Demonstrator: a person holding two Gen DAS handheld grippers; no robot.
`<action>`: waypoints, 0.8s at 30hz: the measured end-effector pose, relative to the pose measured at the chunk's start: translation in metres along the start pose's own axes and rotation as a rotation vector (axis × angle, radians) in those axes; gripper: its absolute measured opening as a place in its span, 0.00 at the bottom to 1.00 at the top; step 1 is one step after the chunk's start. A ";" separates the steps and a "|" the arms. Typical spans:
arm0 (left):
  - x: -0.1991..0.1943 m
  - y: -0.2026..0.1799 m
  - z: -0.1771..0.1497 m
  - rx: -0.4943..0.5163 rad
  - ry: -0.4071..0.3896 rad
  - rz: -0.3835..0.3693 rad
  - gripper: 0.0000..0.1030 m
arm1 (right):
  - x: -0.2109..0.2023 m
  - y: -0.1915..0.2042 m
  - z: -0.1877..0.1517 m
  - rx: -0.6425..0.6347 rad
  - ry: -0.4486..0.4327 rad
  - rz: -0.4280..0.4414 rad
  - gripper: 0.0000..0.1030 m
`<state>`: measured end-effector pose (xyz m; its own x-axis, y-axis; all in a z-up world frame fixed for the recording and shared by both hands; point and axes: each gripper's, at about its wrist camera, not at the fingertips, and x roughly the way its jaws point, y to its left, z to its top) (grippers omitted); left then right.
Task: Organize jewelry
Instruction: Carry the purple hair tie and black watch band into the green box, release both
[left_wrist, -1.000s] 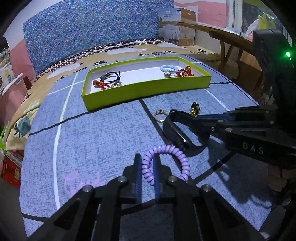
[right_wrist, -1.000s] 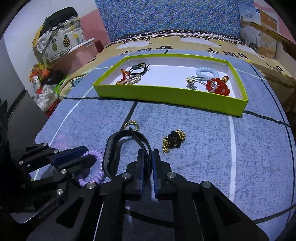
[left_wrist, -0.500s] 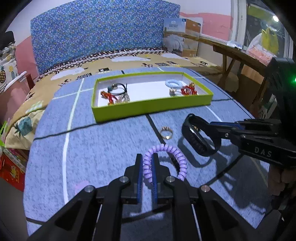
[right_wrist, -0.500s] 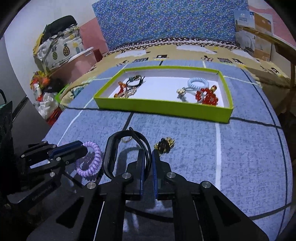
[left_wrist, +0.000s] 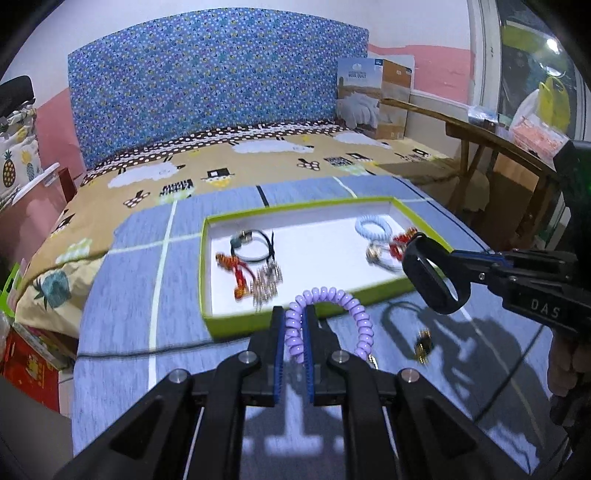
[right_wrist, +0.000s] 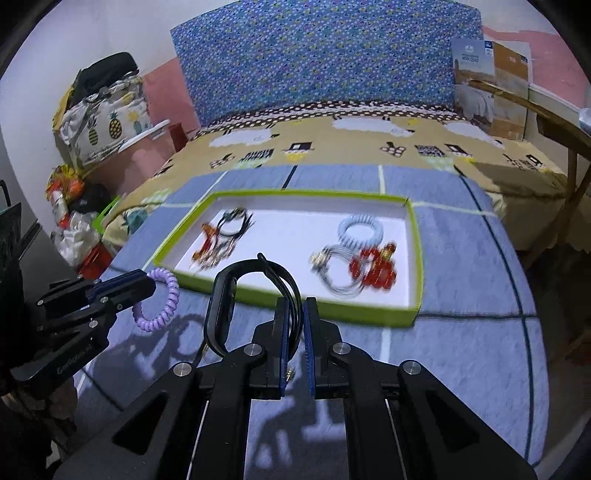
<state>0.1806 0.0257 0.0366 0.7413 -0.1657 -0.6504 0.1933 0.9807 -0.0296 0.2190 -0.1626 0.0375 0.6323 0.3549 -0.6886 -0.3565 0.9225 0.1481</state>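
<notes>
My left gripper (left_wrist: 294, 321) is shut on a purple coil hair tie (left_wrist: 360, 325) and holds it in the air just short of the green tray's near wall (left_wrist: 236, 325). It also shows in the right wrist view (right_wrist: 122, 291) with the tie (right_wrist: 162, 299). My right gripper (right_wrist: 294, 314) is shut on a black wristband (right_wrist: 221, 295), held above the mat before the tray (right_wrist: 413, 266). The band also shows in the left wrist view (left_wrist: 428, 280). The tray holds a pale blue coil tie (right_wrist: 360, 229), red beads (right_wrist: 376, 269) and several other pieces.
A small black and gold trinket (left_wrist: 423, 343) lies on the blue mat (left_wrist: 122, 295) under the right gripper. A bed with a patterned sheet (right_wrist: 332, 144) lies beyond the tray. A wooden table (left_wrist: 491, 140) stands at the right, clutter (right_wrist: 70, 206) at the left.
Both grippers have lifted their pieces off the mat and moved forward toward the tray. The gold ring on the mat has dropped out of sight.
</notes>
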 end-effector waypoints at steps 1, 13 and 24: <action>0.004 0.002 0.005 -0.001 -0.002 0.000 0.09 | 0.002 -0.002 0.005 -0.001 -0.005 -0.005 0.07; 0.066 0.009 0.043 -0.005 0.027 0.012 0.10 | 0.057 -0.028 0.053 -0.007 0.025 -0.079 0.07; 0.117 0.008 0.051 -0.006 0.104 0.023 0.10 | 0.106 -0.044 0.067 -0.004 0.107 -0.120 0.07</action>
<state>0.3013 0.0088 -0.0007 0.6747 -0.1318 -0.7263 0.1732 0.9847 -0.0177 0.3481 -0.1550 0.0060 0.5937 0.2240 -0.7729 -0.2854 0.9566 0.0580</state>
